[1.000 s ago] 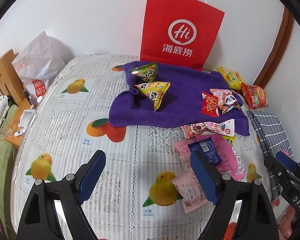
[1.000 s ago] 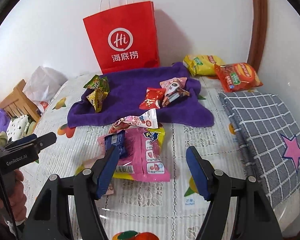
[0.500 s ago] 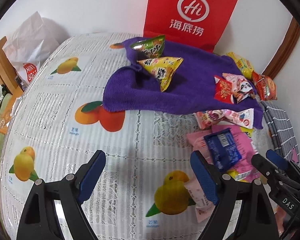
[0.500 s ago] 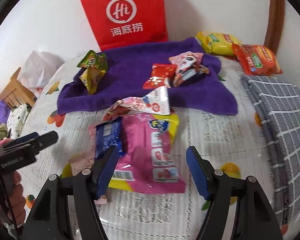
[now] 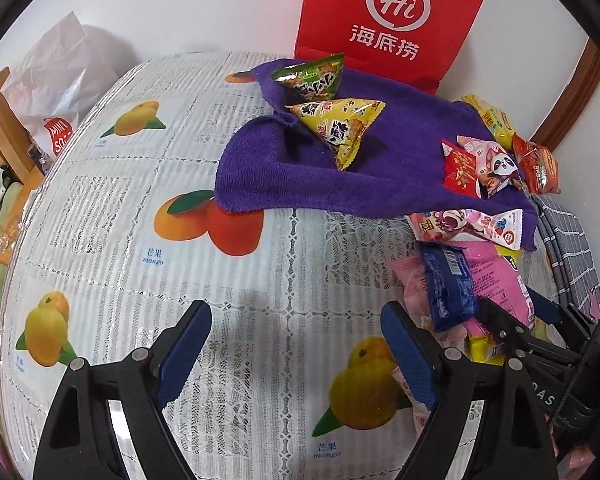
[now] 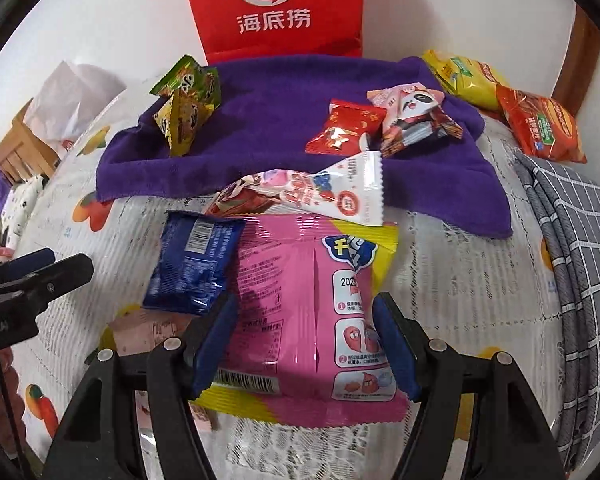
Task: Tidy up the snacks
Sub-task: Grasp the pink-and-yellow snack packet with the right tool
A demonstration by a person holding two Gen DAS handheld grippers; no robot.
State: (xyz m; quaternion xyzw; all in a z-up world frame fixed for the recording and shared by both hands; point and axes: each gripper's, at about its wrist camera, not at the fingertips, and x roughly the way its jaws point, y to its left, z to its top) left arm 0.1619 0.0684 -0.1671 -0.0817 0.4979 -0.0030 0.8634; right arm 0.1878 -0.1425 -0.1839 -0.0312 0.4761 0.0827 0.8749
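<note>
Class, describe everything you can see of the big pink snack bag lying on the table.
The pink snack bag is a glossy plastic pouch, pink with yellow corners, printed text, a barcode and small cartoon panels. It lies flat on the lace tablecloth in front of the purple towel. A blue packet overlaps its left edge and a white-and-pink packet lies across its top. The right gripper straddles it, fingers open either side, not pressing.

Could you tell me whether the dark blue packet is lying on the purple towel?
No, the dark blue packet lies on the tablecloth, overlapping the pink bag.
</note>
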